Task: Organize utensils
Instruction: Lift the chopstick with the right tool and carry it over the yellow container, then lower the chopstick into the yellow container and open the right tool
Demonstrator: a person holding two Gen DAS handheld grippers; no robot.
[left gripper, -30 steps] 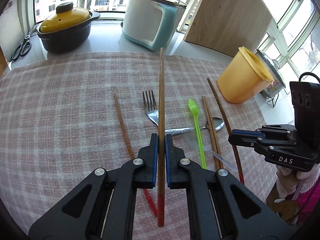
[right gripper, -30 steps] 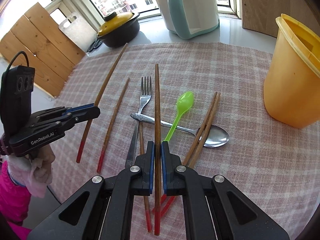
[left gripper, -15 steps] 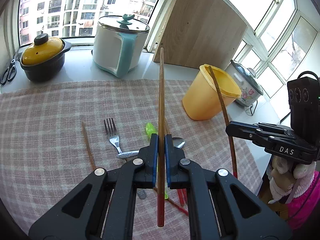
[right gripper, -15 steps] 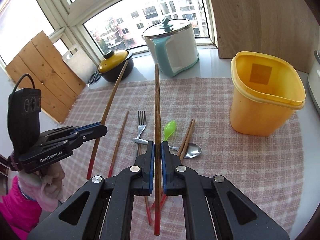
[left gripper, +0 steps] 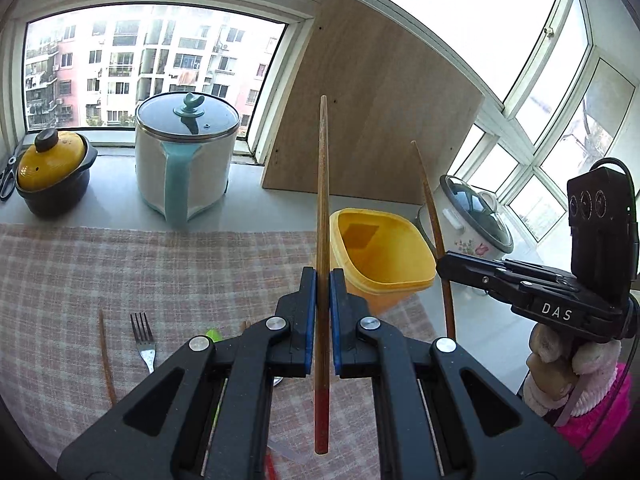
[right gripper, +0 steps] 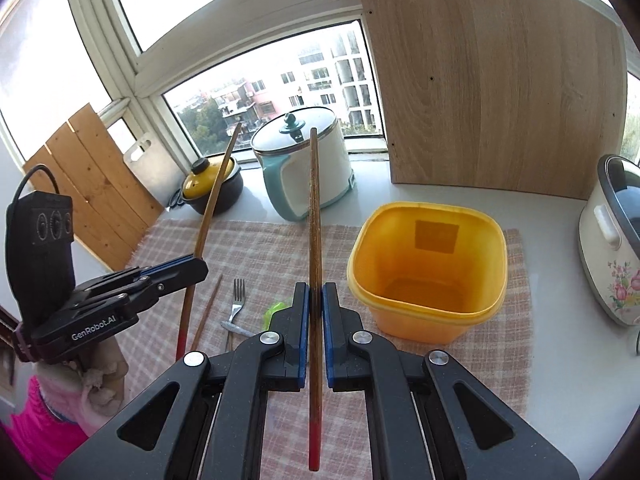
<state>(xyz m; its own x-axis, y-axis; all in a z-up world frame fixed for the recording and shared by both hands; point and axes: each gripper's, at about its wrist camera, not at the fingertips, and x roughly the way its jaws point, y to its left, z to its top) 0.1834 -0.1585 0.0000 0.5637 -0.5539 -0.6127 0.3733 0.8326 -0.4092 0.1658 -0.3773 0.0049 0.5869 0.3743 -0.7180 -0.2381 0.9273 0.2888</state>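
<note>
My left gripper (left gripper: 320,276) is shut on a brown chopstick (left gripper: 322,184) with a red end, held upright above the checked cloth (left gripper: 120,272). My right gripper (right gripper: 315,292) is shut on a second red-ended chopstick (right gripper: 314,208). Each gripper also shows in the other's view, the right one (left gripper: 444,266) with its chopstick (left gripper: 430,196), the left one (right gripper: 200,266) with its chopstick (right gripper: 212,200). An empty yellow tub (right gripper: 428,272) stands just right of both, also in the left wrist view (left gripper: 384,256). A fork (right gripper: 238,300), green spoon (right gripper: 274,312) and another chopstick (right gripper: 208,316) lie on the cloth below.
A white and teal pot (left gripper: 186,160) and a black pot with yellow lid (left gripper: 52,176) stand on the sill behind. A wooden board (right gripper: 488,92) leans at the back. A floral rice cooker (right gripper: 612,240) is at the right. Scissors (left gripper: 6,178) lie far left.
Both grippers have lifted their chopsticks well up off the cloth and swung toward the yellow tub. The utensils on the cloth stay where they were.
</note>
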